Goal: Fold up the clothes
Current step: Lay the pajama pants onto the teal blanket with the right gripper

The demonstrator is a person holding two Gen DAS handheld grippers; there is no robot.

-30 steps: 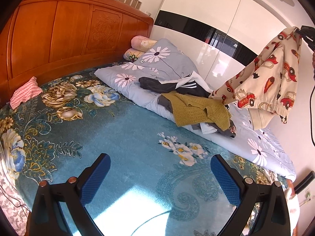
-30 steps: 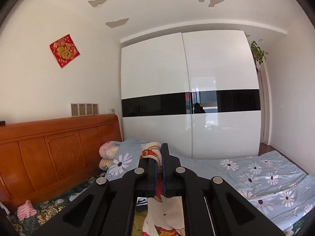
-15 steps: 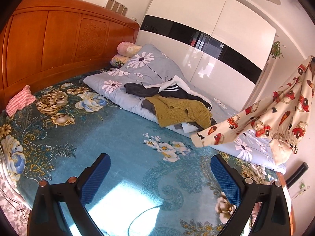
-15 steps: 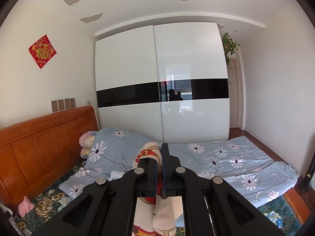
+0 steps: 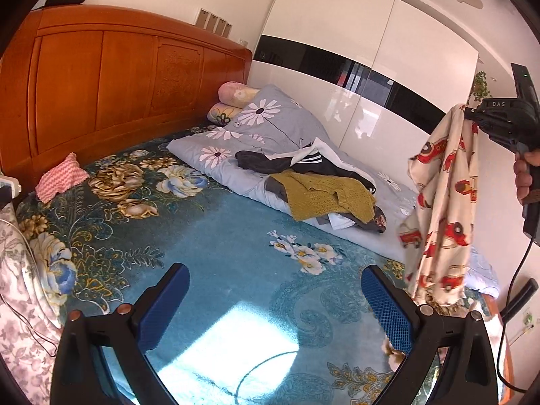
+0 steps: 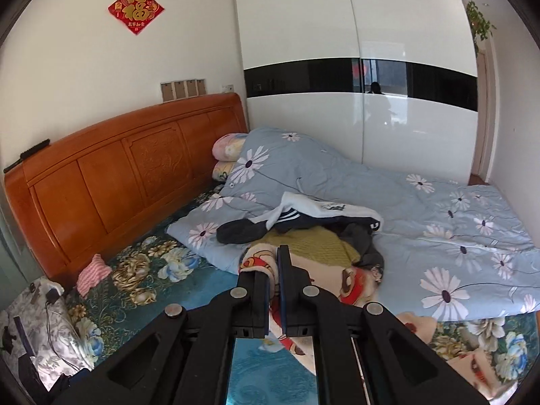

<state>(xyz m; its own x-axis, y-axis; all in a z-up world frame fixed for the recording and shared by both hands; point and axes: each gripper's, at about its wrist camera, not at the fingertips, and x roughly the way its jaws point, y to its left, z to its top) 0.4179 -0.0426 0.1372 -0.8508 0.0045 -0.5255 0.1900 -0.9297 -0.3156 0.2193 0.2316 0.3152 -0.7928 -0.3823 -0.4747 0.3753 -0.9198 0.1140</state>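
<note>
Pinching a fold of the cream car-print garment (image 6: 258, 263), the right claw (image 6: 273, 276) has its two fingers pressed together with the cloth clamped between them. In the left wrist view that same right claw (image 5: 472, 114) is held up in the air at the right edge, gripped by a hand (image 5: 524, 175), and the garment (image 5: 442, 202) hangs down from it in a long loose drape. Its lower end reaches down in front of the bed's edge, just beside the left claw's right finger in that view; whether it touches the bed there I cannot tell.

The left claw (image 5: 275, 307) has its blue-padded fingers (image 5: 165, 303) spread wide apart with nothing between them, above the teal floral bedspread (image 5: 219, 236), where a bright patch of sunlight falls.

Farther out on the bed, a pile of clothes lies on the grey daisy-print duvet (image 6: 438, 229): a mustard knitted sweater (image 5: 324, 195) at the front, with a dark garment with white stripes (image 5: 303, 163) and a white piece behind and partly over it. The duvet is bunched up toward the wooden headboard (image 5: 118, 84), where two pillows (image 5: 231, 101) lie stacked. A small pink-and-white striped cloth (image 5: 60, 177) lies alone near the headboard, well apart from the pile. Behind the bed stands a white wardrobe (image 6: 354, 67) with a black band.
</note>
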